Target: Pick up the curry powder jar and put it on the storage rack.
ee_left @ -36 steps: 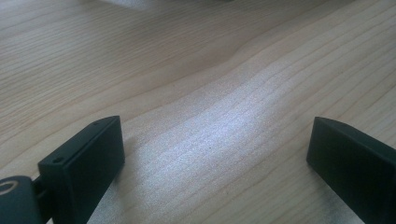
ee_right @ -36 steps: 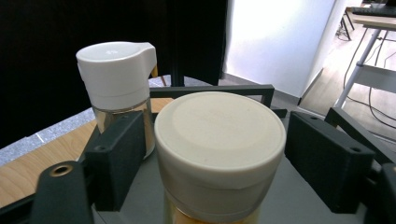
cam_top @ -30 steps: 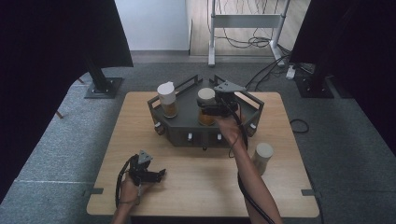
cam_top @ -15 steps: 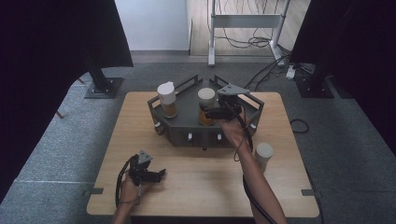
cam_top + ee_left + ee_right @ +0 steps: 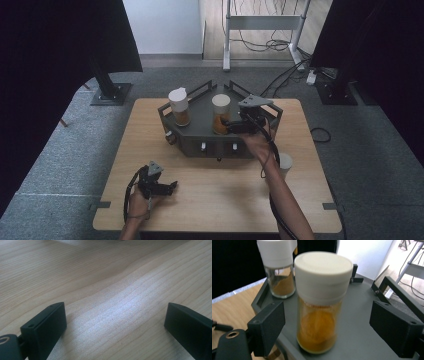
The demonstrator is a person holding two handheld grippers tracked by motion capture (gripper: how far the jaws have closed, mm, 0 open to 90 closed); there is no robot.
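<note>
A dark grey tray [image 5: 200, 134] stands at the back middle of the wooden table. On it are two glass jars with white lids. The jar of orange powder [image 5: 221, 114] [image 5: 322, 302] stands upright between the jaws of my right gripper [image 5: 231, 125] [image 5: 328, 313]. There is a gap on each side, and the jaws have just been opening. The jar of brown powder [image 5: 179, 106] [image 5: 279, 267] stands further left on the tray [image 5: 362, 322]. My left gripper [image 5: 169, 186] [image 5: 112, 315] rests open on the table near the front left, with nothing between its jaws.
A third white-lidded jar [image 5: 285, 162] stands on the table right of the tray, partly behind the right forearm. The tray has raised rails at its corners and knobs on its front face. Stands and cables sit on the floor behind the table.
The right hand has shifted slightly to the right beside the orange jar. The left hand and its gripper have stayed where they were.
</note>
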